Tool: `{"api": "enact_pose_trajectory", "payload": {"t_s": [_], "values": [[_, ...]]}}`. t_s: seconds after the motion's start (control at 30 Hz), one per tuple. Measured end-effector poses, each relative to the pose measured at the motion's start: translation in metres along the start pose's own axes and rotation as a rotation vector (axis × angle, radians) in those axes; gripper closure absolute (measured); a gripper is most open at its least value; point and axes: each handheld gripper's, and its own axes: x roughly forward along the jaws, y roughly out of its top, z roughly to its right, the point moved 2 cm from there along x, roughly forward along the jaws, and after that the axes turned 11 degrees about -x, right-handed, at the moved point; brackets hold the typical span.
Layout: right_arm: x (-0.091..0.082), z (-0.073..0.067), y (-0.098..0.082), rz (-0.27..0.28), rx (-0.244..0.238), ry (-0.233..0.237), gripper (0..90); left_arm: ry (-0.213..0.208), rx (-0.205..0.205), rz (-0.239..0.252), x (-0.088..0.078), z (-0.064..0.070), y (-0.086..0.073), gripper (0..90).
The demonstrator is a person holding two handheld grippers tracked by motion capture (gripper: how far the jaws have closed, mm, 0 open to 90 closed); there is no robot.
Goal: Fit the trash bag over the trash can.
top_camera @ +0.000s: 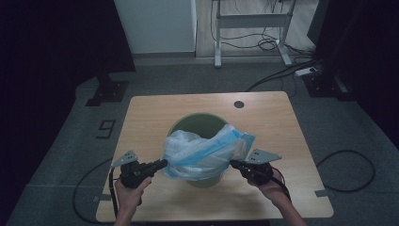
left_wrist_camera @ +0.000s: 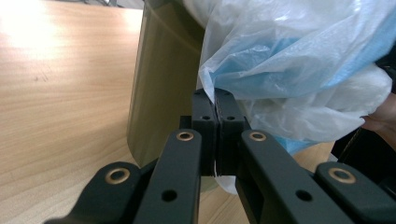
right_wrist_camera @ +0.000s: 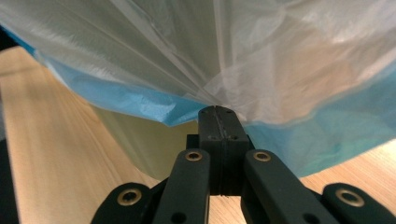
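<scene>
a large dark "9" (top_camera: 107,127) is marked on the grey floor (top_camera: 70,141) left of the table (top_camera: 141,113).

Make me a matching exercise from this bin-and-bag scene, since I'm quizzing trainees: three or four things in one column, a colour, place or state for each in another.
Things:
1. bin
2. plastic bag
3. left gripper
4. table

Descriptions:
a. pale wood with a dark round hole near the far edge
b. olive green, standing on the table
c. translucent white and blue, stretched over the bin's near rim
d. shut on the bag's edge at the left side of the high view

Pairs: 1-b, 2-c, 3-d, 4-a
</scene>
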Motion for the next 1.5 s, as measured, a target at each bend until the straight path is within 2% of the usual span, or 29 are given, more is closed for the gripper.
{"api": "enact_pose_trajectory", "payload": {"t_s": [0.13, 0.17, 0.2, 0.23, 0.27, 0.33, 0.4, 0.47, 0.53, 0.63, 0.67, 0.7, 0.73, 0.77, 0.8, 0.83, 0.87, 0.9, 0.93, 0.97, 1.0, 1.07, 1.17, 1.2, 1.23, 1.27, 1.33, 1.43, 1.5], "values": [[0.002, 0.002, -0.003, -0.014, 0.001, -0.010, 89.1, -0.001, 0.018, 0.013, -0.003, 0.001, -0.001, 82.7], [-0.002, 0.002, -0.003, 0.005, 0.011, -0.020, 84.4, -0.003, 0.035, 0.031, -0.007, 0.003, 0.000, 77.6], [-0.002, 0.002, -0.003, 0.005, 0.011, -0.020, 84.4, -0.003, 0.035, 0.031, -0.007, 0.003, 0.000, 71.3], [-0.012, 0.000, 0.000, 0.055, 0.027, -0.021, 77.7, -0.010, 0.062, 0.049, -0.013, 0.008, 0.001, 65.1], [-0.012, 0.000, 0.000, 0.055, 0.027, -0.021, 77.7, -0.010, 0.062, 0.049, -0.013, 0.008, 0.001, 58.8], [-0.024, -0.004, 0.003, 0.108, 0.037, -0.033, 70.5, 0.013, 0.106, 0.078, -0.019, 0.018, 0.005, 44.5], [-0.030, -0.007, 0.005, 0.132, 0.033, -0.046, 67.4, 0.013, 0.117, 0.083, -0.021, 0.021, 0.006, 35.9], [-0.037, -0.010, 0.007, 0.158, 0.031, -0.049, 65.3, 0.018, 0.166, 0.107, -0.026, 0.031, 0.011, 32.3], [-0.043, -0.013, 0.009, 0.179, 0.034, -0.053, 63.4, 0.021, 0.202, 0.108, -0.026, 0.037, 0.015, 30.2], [-0.052, -0.015, 0.013, 0.208, 0.033, -0.060, 61.6, 0.016, 0.245, 0.094, -0.021, 0.045, 0.022, 28.2], [-0.055, -0.016, 0.015, 0.220, 0.032, -0.065, 61.3, 0.016, 0.245, 0.094, -0.021, 0.045, 0.022, 27.9], [-0.059, -0.016, 0.017, 0.232, 0.033, -0.070, 60.7, 0.014, 0.274, 0.079, -0.017, 0.050, 0.024, 27.4], [-0.059, -0.016, 0.017, 0.232, 0.033, -0.070, 60.7, 0.014, 0.274, 0.079, -0.017, 0.050, 0.024, 27.2], [-0.067, -0.015, 0.023, 0.256, 0.035, -0.081, 59.5, 0.022, 0.316, 0.060, -0.011, 0.056, 0.025, 26.9], [-0.072, -0.014, 0.026, 0.269, 0.036, -0.088, 59.0, 0.022, 0.316, 0.060, -0.011, 0.056, 0.025, 26.5], [-0.075, -0.013, 0.028, 0.276, 0.033, -0.097, 58.3, 0.040, 0.349, 0.041, -0.007, 0.060, 0.024, 26.7], [-0.078, -0.012, 0.030, 0.283, 0.031, -0.113, 57.0, 0.040, 0.349, 0.041, -0.007, 0.060, 0.024, 28.5], [-0.081, -0.009, 0.033, 0.290, 0.030, -0.131, 55.2, 0.069, 0.381, 0.024, -0.003, 0.062, 0.022, 31.8], [-0.081, -0.009, 0.033, 0.290, 0.030, -0.131, 55.2, 0.069, 0.381, 0.024, -0.003, 0.062, 0.022, 36.1], [-0.084, -0.006, 0.034, 0.297, 0.033, -0.153, 54.2, 0.087, 0.391, 0.022, -0.001, 0.063, 0.021, 36.1], [-0.088, 0.003, 0.037, 0.305, 0.051, -0.190, 51.3, 0.092, 0.402, 0.020, 0.000, 0.063, 0.021, 46.1], [-0.088, 0.007, 0.037, 0.306, 0.056, -0.204, 49.6, 0.094, 0.401, 0.034, -0.001, 0.063, 0.021, 57.6], [-0.084, 0.028, 0.039, 0.296, 0.098, -0.245, 45.7, 0.072, 0.380, 0.049, -0.005, 0.060, 0.024, 70.1], [-0.084, 0.028, 0.039, 0.296, 0.098, -0.245, 45.7, 0.072, 0.380, 0.049, -0.005, 0.060, 0.024, 72.6], [-0.079, 0.037, 0.040, 0.290, 0.118, -0.241, 45.0, 0.061, 0.370, 0.048, -0.005, 0.058, 0.025, 74.5], [-0.077, 0.040, 0.041, 0.293, 0.128, -0.234, 44.5, 0.052, 0.360, 0.049, -0.006, 0.057, 0.026, 75.6], [-0.070, 0.044, 0.044, 0.305, 0.136, -0.204, 45.3, 0.042, 0.352, 0.052, -0.006, 0.056, 0.026, 77.1], [-0.066, 0.043, 0.051, 0.339, 0.112, -0.148, 57.7, 0.016, 0.334, 0.065, -0.009, 0.054, 0.028, 78.4], [-0.063, 0.042, 0.058, 0.346, 0.095, -0.123, 72.3, -0.003, 0.315, 0.082, -0.012, 0.052, 0.031, 80.2]]}}
